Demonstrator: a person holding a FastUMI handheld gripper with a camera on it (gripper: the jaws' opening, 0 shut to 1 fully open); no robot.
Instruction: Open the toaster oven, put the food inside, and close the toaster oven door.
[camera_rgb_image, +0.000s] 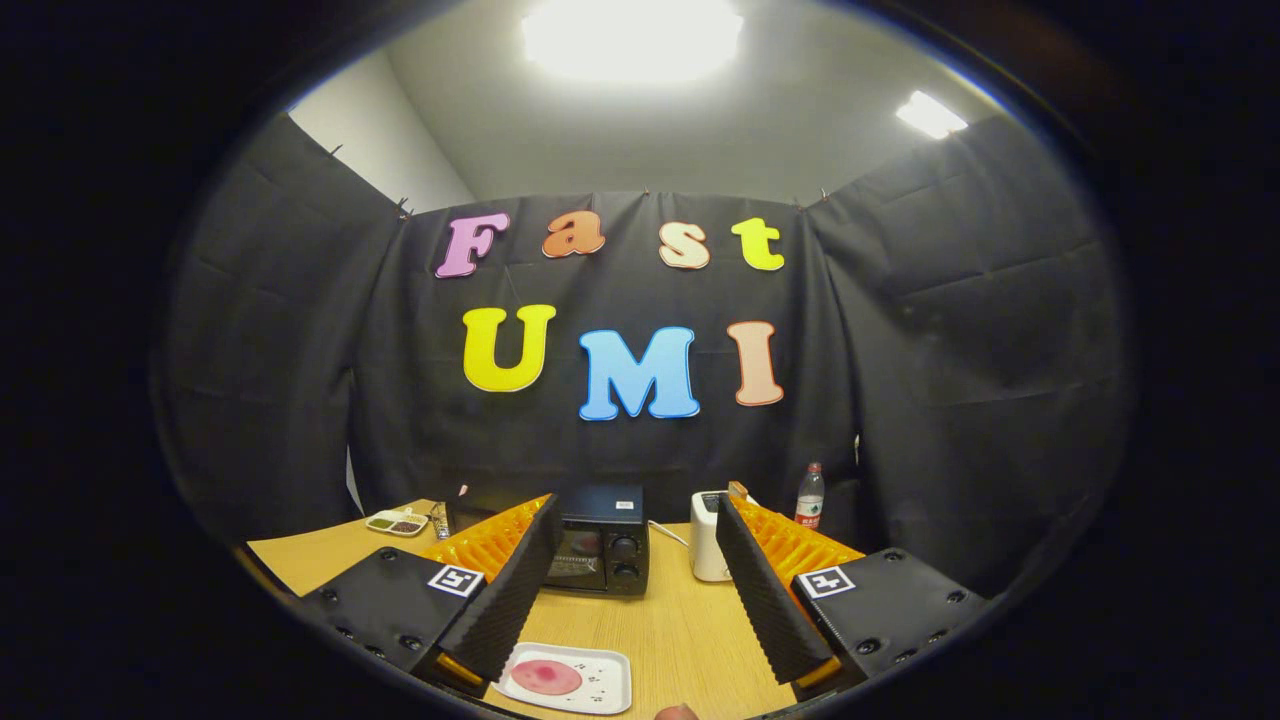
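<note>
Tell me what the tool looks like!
The tool has two long fingers with ridged, ribbed surfaces. Each finger sits on a black block dotted with screws, and each block wears a small white square sticker with a black pattern. The fingers stand apart, gripping nothing.

I read the handheld two-finger gripper (632, 590) level, both ridged fingers (505, 600) spread wide apart, nothing between them.

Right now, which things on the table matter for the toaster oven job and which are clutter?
Job:
toaster oven, door closed, beyond the fingers
food on white tray, just below the open gripper

Clutter:
white appliance
water bottle
small dish at far left
</note>
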